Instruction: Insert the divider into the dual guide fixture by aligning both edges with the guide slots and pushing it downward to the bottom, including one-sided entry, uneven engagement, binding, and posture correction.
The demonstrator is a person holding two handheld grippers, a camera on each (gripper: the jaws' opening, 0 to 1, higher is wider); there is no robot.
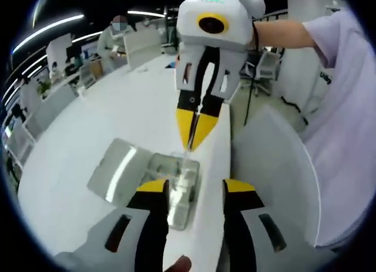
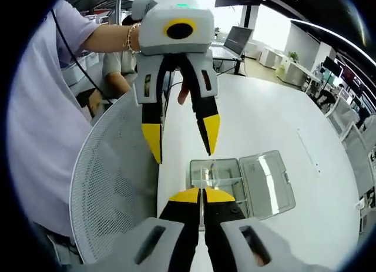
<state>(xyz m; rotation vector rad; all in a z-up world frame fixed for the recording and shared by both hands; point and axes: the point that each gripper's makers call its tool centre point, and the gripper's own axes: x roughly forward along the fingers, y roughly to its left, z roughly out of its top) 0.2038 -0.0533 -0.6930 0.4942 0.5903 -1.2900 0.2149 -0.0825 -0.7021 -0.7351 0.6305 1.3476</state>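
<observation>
A clear plastic fixture box (image 1: 176, 192) (image 2: 226, 173) lies on the white table (image 1: 88, 125) (image 2: 264, 113) near its edge, its lid (image 1: 114, 169) (image 2: 267, 184) folded open beside it. My right gripper (image 1: 192, 144) (image 2: 203, 194) points down over the box, shut on a thin transparent divider (image 1: 187, 157) (image 2: 204, 179) whose lower edge reaches the box's compartments. How deep it sits in the slots cannot be told. My left gripper (image 1: 195, 190) (image 2: 182, 140) is open, one jaw over the box and the other past the table edge, holding nothing.
A grey mesh chair back (image 2: 111, 178) (image 1: 270, 166) stands right against the table edge by the box. A person in a lavender shirt (image 2: 35, 137) (image 1: 346, 119) holds both grippers. Desks, a laptop (image 2: 235, 43) and seated people fill the background.
</observation>
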